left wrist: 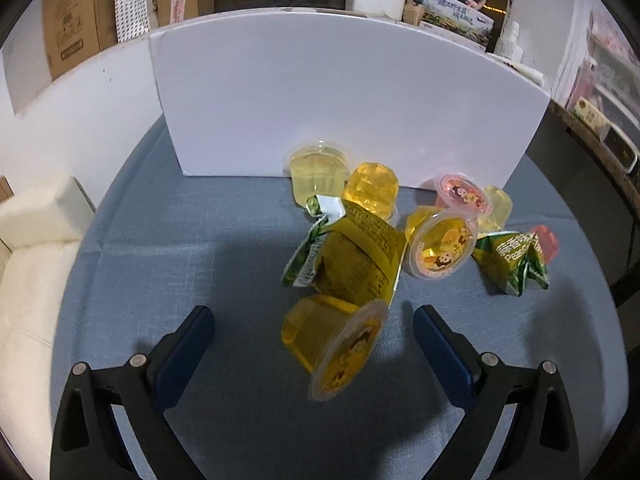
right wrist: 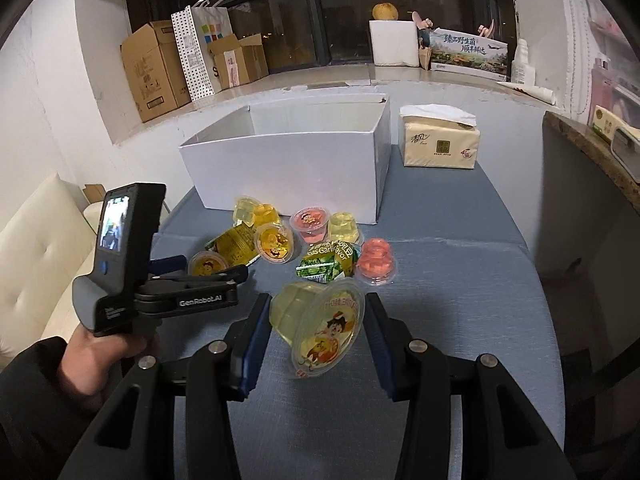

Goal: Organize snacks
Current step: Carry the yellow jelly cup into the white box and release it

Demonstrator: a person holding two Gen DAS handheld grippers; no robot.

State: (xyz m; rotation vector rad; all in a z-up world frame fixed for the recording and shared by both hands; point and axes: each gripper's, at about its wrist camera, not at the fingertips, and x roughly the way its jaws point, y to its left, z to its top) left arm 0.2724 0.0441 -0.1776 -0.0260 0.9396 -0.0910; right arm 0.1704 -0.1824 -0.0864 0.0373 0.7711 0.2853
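1. "GenRobot.AI" stands in white letters on the black side of the left tongs [right wrist: 208,276].
2. "…eas Garlic … avor" is legible in white on the green snack packet [right wrist: 326,264]; the start of each word is cut off.
3. The same green snack packet, in the left wrist view, shows "Pea" with Chinese characters above.
4. The printed carton [right wrist: 468,54] on the window ledge carries two lines of large Chinese characters.
5. The tissue pack [right wrist: 440,142] bears a Chinese brand mark and a red "4".

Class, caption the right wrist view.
Right gripper pinches a pale jelly cup before the white box.
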